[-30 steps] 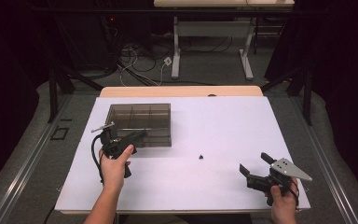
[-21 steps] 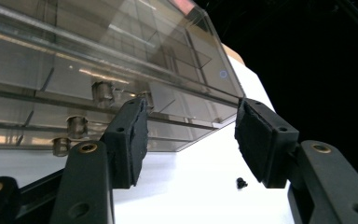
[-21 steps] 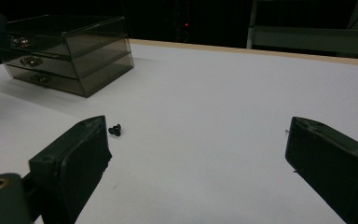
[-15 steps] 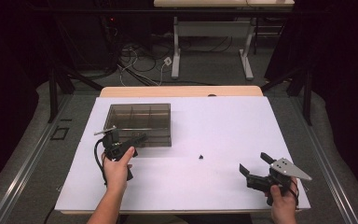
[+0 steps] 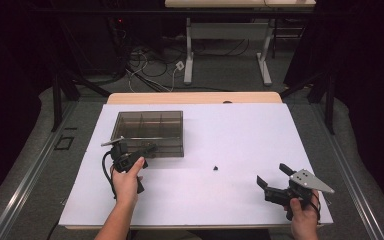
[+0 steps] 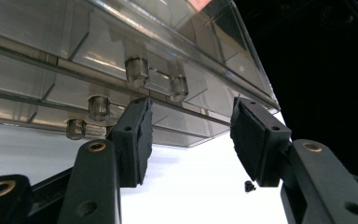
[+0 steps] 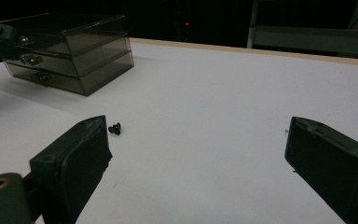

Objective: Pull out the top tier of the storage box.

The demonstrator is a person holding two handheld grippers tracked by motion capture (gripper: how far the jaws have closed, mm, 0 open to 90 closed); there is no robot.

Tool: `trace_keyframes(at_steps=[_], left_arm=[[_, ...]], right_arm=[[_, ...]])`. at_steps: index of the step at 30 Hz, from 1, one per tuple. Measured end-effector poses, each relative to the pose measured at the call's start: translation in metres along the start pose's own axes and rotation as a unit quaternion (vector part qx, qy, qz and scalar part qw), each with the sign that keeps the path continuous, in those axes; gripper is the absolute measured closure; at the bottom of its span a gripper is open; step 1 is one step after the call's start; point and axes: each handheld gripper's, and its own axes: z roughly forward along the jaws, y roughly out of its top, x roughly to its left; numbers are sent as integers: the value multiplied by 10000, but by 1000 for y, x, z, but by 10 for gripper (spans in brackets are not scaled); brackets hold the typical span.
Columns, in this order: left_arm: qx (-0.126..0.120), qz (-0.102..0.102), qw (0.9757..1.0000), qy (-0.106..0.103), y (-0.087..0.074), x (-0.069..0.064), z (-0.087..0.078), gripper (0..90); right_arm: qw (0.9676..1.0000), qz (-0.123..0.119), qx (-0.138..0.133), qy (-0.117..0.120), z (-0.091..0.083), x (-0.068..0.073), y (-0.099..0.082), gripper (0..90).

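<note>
Both grippers show from above: my left gripper (image 5: 147,149) sits at the box's (image 5: 150,131) front edge, my right gripper (image 5: 272,181) idles wide open near the table's (image 5: 240,125) right corner, open white surface between. Left gripper view: jaws half open, just been closing, nothing pinched, smoky clear box (image 6: 121,51) with knobs (image 6: 136,69) just ahead. Right gripper view: box (image 7: 70,44) far left, screw (image 7: 114,128) near.

A dark room: grey floor (image 5: 35,165) strewn with cables (image 5: 150,67) (behind them a white-legged desk (image 5: 227,35))
</note>
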Motion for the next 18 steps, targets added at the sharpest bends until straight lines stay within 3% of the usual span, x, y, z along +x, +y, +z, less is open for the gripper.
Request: trace_keyframes(at_steps=[11,18], left_arm=[[-99,-189,9996,-161,0,4,3,607],[-84,-193,9996,-186,3,4,5,657]], right_arm=[[10000,-9,23,5,-3,-1,-1,63],[10000,28,31,-47,-4,-1,-3,63]])
